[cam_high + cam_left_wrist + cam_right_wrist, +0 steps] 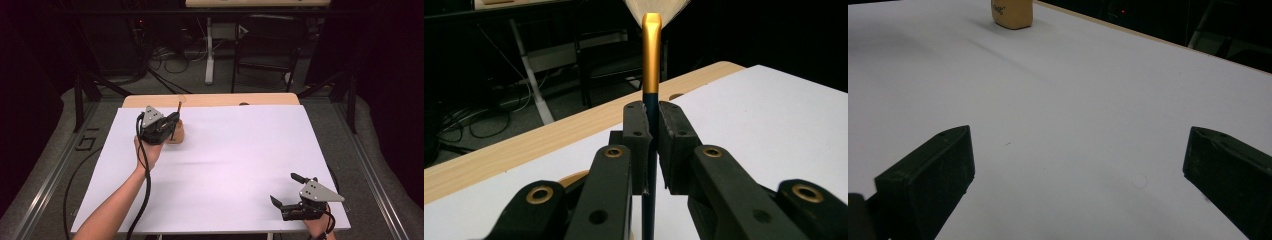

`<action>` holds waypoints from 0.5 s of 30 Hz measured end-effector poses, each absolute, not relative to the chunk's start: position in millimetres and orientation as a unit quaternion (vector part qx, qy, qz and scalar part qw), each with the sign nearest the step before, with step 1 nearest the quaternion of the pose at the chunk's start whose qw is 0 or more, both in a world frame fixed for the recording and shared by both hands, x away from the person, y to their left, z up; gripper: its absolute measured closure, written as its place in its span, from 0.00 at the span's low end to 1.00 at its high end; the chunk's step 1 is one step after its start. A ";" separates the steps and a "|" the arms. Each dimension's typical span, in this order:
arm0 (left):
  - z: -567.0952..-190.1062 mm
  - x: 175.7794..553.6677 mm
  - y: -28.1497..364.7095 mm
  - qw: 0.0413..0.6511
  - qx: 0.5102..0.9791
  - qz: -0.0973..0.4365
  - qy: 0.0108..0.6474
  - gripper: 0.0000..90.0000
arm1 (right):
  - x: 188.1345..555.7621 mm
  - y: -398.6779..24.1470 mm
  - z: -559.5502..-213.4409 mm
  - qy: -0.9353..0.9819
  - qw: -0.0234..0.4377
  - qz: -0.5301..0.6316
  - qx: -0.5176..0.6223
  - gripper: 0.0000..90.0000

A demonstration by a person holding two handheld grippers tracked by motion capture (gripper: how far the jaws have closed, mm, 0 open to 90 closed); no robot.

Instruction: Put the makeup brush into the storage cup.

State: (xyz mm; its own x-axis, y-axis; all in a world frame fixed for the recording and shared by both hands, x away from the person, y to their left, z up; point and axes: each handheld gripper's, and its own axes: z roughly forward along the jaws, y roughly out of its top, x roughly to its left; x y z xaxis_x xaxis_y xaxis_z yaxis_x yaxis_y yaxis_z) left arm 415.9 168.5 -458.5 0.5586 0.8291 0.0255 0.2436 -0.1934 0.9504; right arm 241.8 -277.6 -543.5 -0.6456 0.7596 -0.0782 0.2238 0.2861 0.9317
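A: Dark room all round, black frame rails, a chair and cables behind; white sheet covers the wooden counter (pixel 210 100). What's on the left?

B: Left tool (pixel 172 122) sits at the far left part of the sheet, its jaws clamped tight on a slim brush with a dark blue handle and a gold ferrule (pixel 651 60). The left gripper view shows the pads pinching the dark shaft upright, pale bristles fanning out at the top edge.

A: And that tan thing beside it?

B: A small round wooden holder cup (pixel 176 132), just under and behind the tool. In the right gripper view the same cup (pixel 1012 12) stands far off on the sheet.

A: So which step is this?

B: I'd judge the brush is either going into the cup or coming out; I can't tell if its lower end is inside.

A: Right side?

B: Right tool (pixel 286 190) rests near the front right corner, jaws spread wide, nothing between them, well apart from the cup.

A: Next move?

B: Probably a straight vertical travel, keeping the shaft plumb so it doesn't tip the light cup
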 end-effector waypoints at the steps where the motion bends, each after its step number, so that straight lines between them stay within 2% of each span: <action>1: -458.4 416.5 168.5 0.514 0.717 0.287 0.374 0.92 | 241.8 -277.6 -543.5 0.756 0.267 0.501 0.325 0.00; 15: -459.8 425.0 168.9 0.521 0.701 0.298 0.386 0.92 | 241.3 -277.7 -543.4 0.757 0.267 0.501 0.325 0.00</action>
